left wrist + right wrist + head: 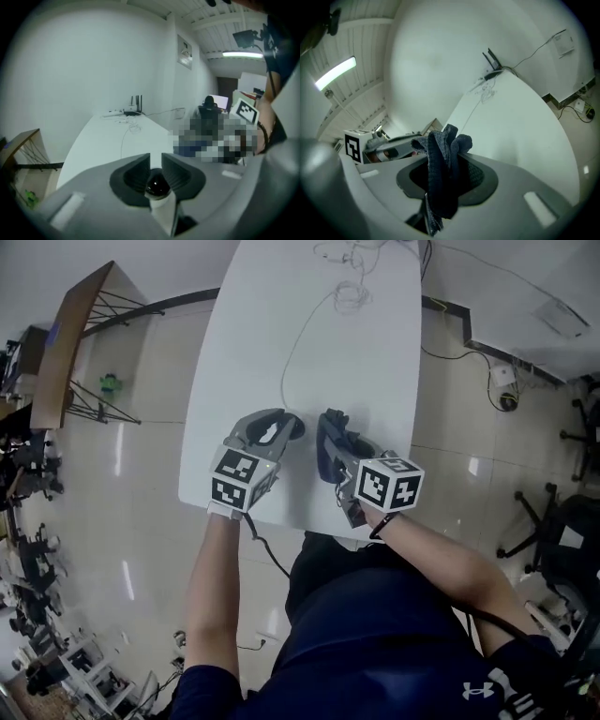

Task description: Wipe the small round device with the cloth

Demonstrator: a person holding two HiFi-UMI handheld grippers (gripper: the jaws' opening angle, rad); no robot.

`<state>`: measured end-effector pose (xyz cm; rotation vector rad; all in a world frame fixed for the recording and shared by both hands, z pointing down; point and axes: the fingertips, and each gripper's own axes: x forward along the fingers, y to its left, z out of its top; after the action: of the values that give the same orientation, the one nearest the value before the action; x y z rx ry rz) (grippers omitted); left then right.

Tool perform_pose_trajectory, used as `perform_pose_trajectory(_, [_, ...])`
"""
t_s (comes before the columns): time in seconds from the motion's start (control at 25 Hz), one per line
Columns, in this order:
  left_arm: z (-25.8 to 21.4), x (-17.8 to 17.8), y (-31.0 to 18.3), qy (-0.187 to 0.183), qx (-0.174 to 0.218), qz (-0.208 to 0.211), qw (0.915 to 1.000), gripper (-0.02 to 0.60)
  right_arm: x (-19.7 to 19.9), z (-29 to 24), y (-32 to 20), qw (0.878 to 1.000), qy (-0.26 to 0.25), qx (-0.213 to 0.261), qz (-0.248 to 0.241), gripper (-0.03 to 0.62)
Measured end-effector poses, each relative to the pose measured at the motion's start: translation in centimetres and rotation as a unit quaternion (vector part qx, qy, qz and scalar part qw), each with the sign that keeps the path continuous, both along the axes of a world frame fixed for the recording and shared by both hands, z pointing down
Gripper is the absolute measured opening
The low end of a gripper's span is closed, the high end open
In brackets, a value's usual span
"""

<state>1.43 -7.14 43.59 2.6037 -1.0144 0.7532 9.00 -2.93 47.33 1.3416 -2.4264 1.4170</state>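
Note:
The small round device point(157, 185), a glossy black dome on a white body, sits pinched between the dark pads of my left gripper point(156, 161). A thin white cable point(298, 338) runs from there up the white table point(384, 371). In the head view the left gripper point(284, 425) hovers over the table's near edge, and the device itself is hidden there. Close on its right, my right gripper point(330, 427) is shut on a bunched dark blue cloth point(443, 173), which sticks out past the jaws and hangs below them. The cloth point(333, 454) and the left gripper's tip stand a little apart.
A coil of white cable point(352, 296) and a black router point(133, 111) lie at the table's far end. A wooden desk point(58, 348) stands on the left, office chairs point(553, 521) on the right. Tiled floor surrounds the table.

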Motion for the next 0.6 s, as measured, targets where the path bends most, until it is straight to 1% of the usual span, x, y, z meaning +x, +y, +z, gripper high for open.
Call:
perform_pose_trajectory(0.12, [0.5,0.3,0.1,0.004,-0.012,0.084,0.9964,0.075,-0.9,-2.2,-0.8,0.996,-0.017,0.032,0.077,0.120])
perform_pose_trajectory(0.2, [1.3,0.1,0.4,-0.001,-0.027,0.129,0.9912,0.075,-2.0,-2.4,-0.8,0.992,-0.023,0.037,0.117,0.120])
perform_pose_trajectory(0.24, [1.7,-0.1,0.4,-0.004,-0.032,0.145,0.9889,0.075,-2.6,-2.1,-0.8,0.991,-0.027,0.035,0.130,0.120])
perform_pose_trajectory(0.4, [2.2,-0.4,-0.3,-0.006,-0.033,0.181,0.9830,0.071,-3.8,-0.6,-1.3,0.984,-0.033,0.021,0.174,0.120])
perform_pose_trajectory(0.52, [2.0,-0.3,-0.3,-0.006,-0.025,0.197,0.9801,0.067,-3.3,0.6,-0.8,0.977,-0.031,0.005,0.213,0.120])
perform_pose_trajectory(0.6, [1.9,-0.1,-0.2,-0.004,-0.022,0.199,0.9797,0.052,-3.1,1.9,-0.2,0.973,-0.030,-0.013,0.229,0.120])
